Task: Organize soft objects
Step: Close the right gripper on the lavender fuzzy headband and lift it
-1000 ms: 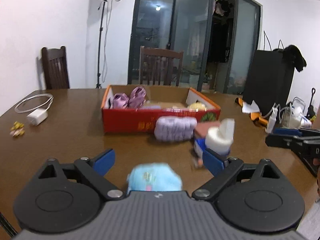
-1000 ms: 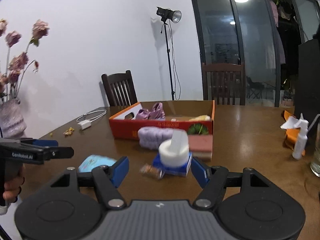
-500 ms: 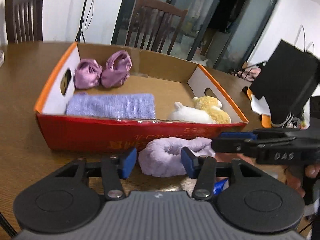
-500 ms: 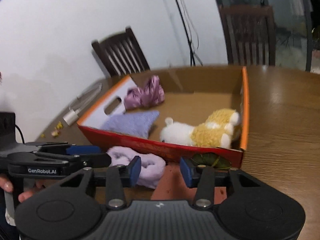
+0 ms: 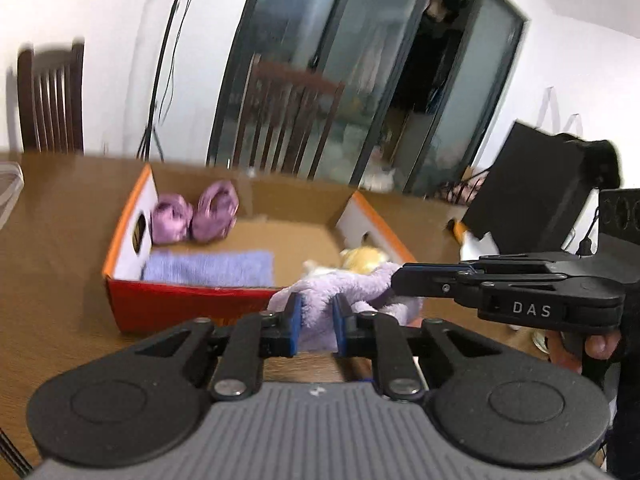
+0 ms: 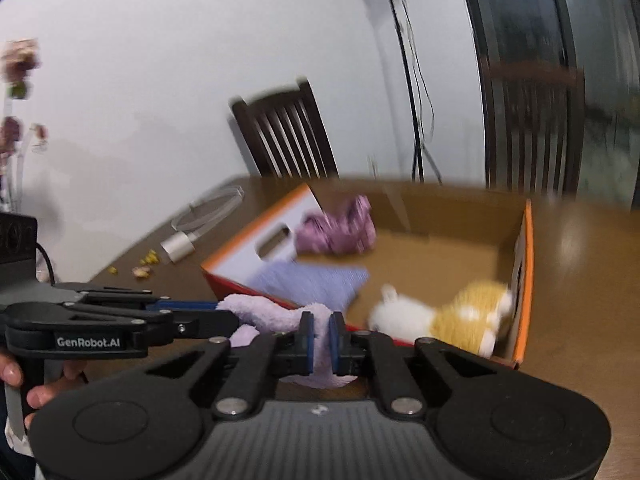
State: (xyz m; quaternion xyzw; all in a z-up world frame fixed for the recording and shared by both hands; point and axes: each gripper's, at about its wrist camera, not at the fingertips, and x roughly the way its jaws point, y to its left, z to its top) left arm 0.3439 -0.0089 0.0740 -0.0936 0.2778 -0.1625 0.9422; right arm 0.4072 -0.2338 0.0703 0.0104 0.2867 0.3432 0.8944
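A fluffy lilac towel [image 5: 360, 284] [image 6: 264, 312] hangs lifted at the front wall of the orange cardboard box [image 5: 124, 236] [image 6: 528, 260]. My left gripper [image 5: 316, 312] [image 6: 224, 312] is closing, its blue pads pressing one end of the towel. My right gripper [image 6: 319, 328] [image 5: 396, 280] is closing on the other end, with fabric pinched between its pads. In the box lie a pair of purple slippers [image 5: 196, 216] [image 6: 340, 228], a folded lavender cloth [image 5: 208, 268] [image 6: 312, 280] and a white and yellow plush toy [image 6: 440, 316] [image 5: 360, 258].
The box stands on a brown wooden table [image 6: 580, 280]. A white charger with its cable [image 6: 180, 246] and small scraps lie to the box's left. Dark wooden chairs [image 6: 288, 136] [image 5: 288, 116] stand behind the table. A black bag [image 5: 528, 184] is at the right.
Both grippers moved in from the table's front to the towel before the box, narrowed their jaws onto it and lifted it. The blue packet and tissue roll have dropped out of view.
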